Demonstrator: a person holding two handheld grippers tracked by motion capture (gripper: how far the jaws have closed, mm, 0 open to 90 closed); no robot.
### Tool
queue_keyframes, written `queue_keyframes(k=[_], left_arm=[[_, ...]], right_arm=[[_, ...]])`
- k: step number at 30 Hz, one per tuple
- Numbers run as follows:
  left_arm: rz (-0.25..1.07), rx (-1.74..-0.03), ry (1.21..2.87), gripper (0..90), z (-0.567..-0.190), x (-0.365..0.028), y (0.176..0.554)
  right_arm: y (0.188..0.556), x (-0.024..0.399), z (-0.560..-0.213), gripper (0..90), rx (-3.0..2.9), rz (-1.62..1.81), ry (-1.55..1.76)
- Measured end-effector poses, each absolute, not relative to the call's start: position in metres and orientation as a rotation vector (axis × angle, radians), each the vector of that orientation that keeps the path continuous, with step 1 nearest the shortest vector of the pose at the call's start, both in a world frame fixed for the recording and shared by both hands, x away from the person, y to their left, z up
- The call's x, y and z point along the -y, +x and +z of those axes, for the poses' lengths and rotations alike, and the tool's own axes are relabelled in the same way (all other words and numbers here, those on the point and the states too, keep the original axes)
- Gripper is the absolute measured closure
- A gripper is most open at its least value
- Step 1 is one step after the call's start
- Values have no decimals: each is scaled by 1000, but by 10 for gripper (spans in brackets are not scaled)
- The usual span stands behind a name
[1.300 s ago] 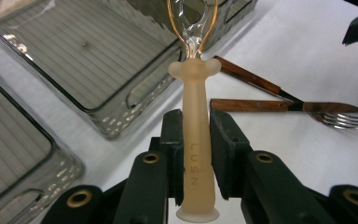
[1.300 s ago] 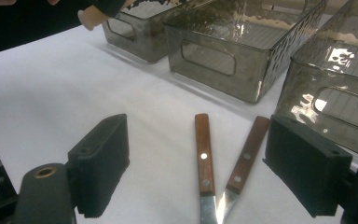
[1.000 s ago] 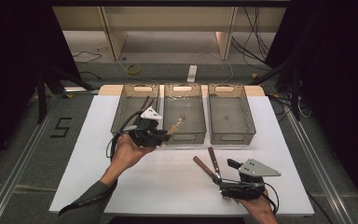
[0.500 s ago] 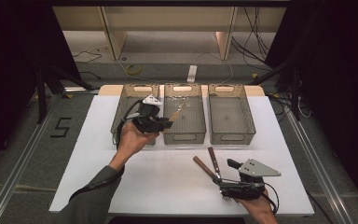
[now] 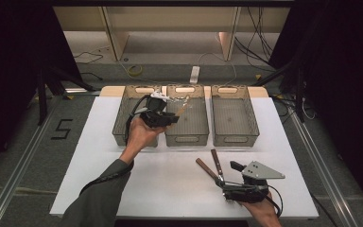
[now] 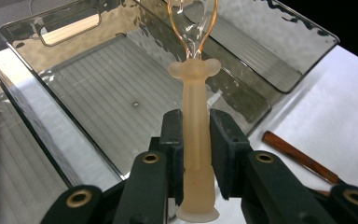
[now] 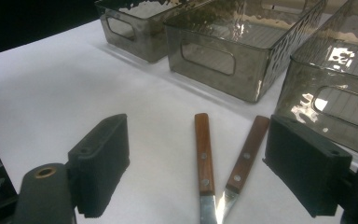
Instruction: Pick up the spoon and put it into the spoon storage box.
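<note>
Your left hand-held gripper (image 6: 196, 154) pinches a light, slippery plastic whisk (image 6: 196, 140) mid-handle above the middle bin (image 6: 121, 93); the wire loop looks delicate. Your right hand-held gripper (image 7: 198, 172) gapes, empty.

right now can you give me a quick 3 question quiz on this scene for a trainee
1. True or false: the left tool is shut on a pale plastic utensil.
2. How many clear bins stand in the row?
3. What lies on the table between the right tool's open jaws: A) two wooden-handled knives, B) a sponge, C) a cup?

Key: 1 true; 2 three; 3 A
</note>
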State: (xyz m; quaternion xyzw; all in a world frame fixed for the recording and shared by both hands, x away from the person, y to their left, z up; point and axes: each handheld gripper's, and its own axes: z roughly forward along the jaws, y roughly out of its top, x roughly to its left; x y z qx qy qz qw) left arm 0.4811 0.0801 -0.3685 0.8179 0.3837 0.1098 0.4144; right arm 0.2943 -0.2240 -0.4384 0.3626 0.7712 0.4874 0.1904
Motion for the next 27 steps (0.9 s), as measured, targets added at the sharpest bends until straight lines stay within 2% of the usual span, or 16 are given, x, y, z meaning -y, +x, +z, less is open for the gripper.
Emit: queue_keyframes(k=[27], left_arm=[[273,-1054,2054,752,-386,-67,515]], right_arm=[[294,224,-439,222,-2170,1377,1018]])
